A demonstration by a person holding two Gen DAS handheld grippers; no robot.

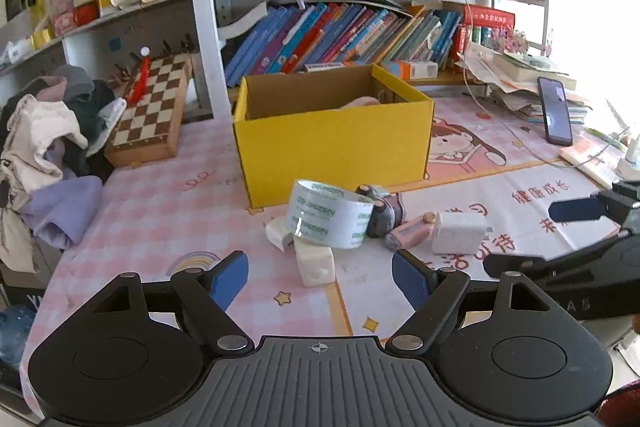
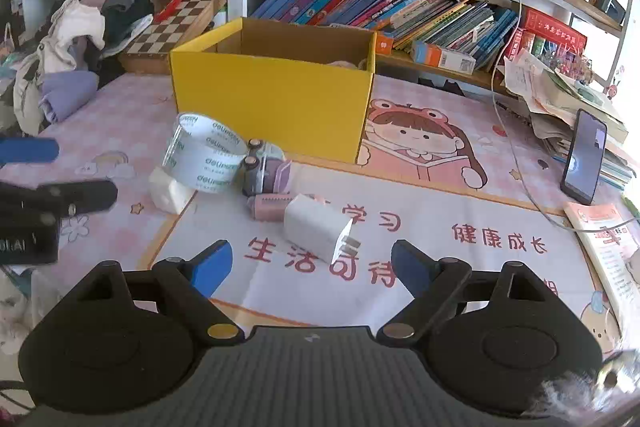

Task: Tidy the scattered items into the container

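Note:
A yellow cardboard box (image 1: 332,143) stands open on the desk, with something pink inside; it also shows in the right wrist view (image 2: 272,103). In front of it lie a clear tape roll (image 1: 328,215) (image 2: 204,155), small white blocks (image 1: 316,263) (image 2: 170,191), a purple toy car (image 1: 382,209) (image 2: 266,173), a pink eraser-like piece (image 1: 408,231) (image 2: 268,207) and a white charger plug (image 1: 458,233) (image 2: 320,227). My left gripper (image 1: 320,277) is open and empty just short of the white block. My right gripper (image 2: 312,267) is open and empty just short of the charger.
A chessboard (image 1: 150,111) and a clothes pile (image 1: 48,147) lie at the left. A phone (image 1: 556,111) leans on papers at the right with a cable. Bookshelves (image 1: 340,35) stand behind. A booklet (image 2: 608,239) lies at the right edge.

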